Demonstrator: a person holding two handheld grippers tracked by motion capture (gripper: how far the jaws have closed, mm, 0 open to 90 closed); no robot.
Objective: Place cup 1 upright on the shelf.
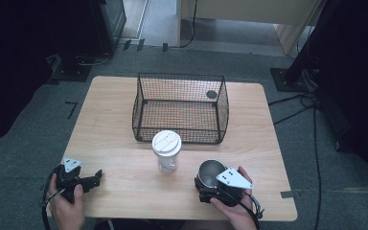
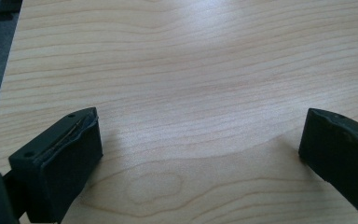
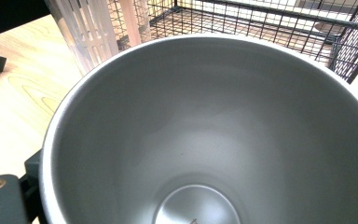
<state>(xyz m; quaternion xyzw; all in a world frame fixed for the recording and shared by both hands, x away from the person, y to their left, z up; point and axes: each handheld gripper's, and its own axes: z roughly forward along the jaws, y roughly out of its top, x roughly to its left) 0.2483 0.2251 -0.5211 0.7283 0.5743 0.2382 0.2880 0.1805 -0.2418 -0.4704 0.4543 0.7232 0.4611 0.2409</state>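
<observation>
A steel cup (image 1: pixel 211 171) stands near the table's front right, and the right gripper view looks down into its empty bowl (image 3: pixel 205 140). My right gripper (image 1: pixel 208 182) reaches around it from the near side. One black finger (image 3: pixel 30 184) lies against the cup's outer wall; the other is hidden, so whether they press is unclear. My left gripper (image 1: pixel 97 177) rests at the front left of the table (image 1: pixel 115 120), open, with only bare wood between its fingers (image 2: pixel 65 158).
A clear plastic cup with a white lid (image 1: pixel 166 149) stands mid-table, just left of the steel cup, and shows behind it (image 3: pixel 93 32). A black wire basket (image 1: pixel 182 75) sits behind both, open side up. Dark stands and cables flank the table on the floor.
</observation>
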